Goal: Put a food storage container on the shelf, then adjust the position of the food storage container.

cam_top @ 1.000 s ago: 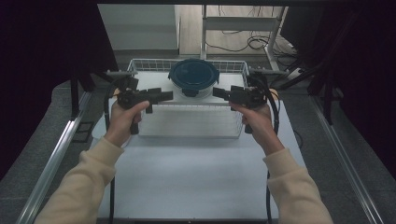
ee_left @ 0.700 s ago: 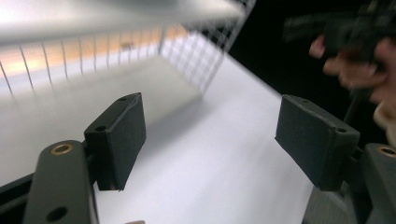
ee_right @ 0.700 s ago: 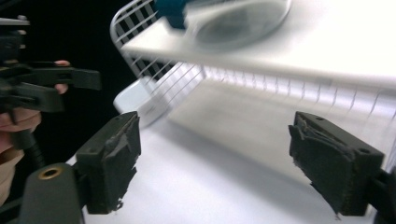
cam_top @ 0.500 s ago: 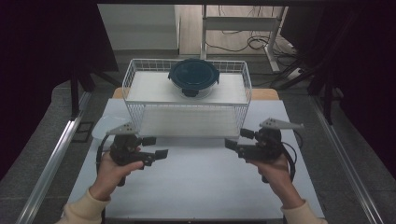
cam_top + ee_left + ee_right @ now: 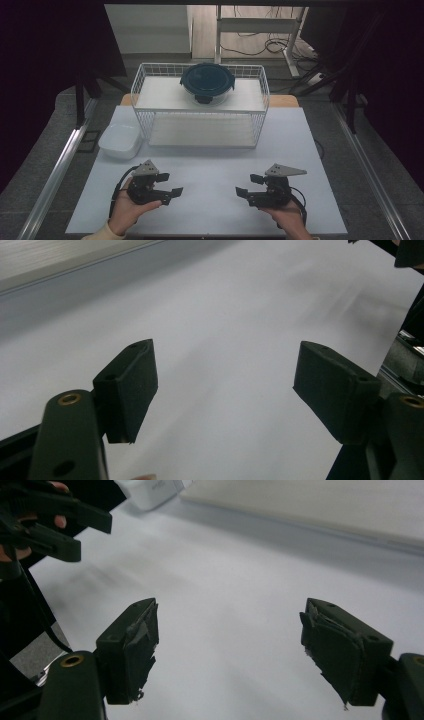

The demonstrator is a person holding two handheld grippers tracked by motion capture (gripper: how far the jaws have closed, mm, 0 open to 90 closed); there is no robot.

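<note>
Holding both low over the desk, well short of the wire basket: your left hand-held gripper gapes wide, empty; right hand-held gripper also empty, jaws just closing slightly, wide apart.

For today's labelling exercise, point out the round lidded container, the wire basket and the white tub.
round lidded container (image 5: 207,80), high view, centre of dark lid
wire basket (image 5: 202,146), high view, front bottom rim
white tub (image 5: 120,140), high view, inside middle
</note>
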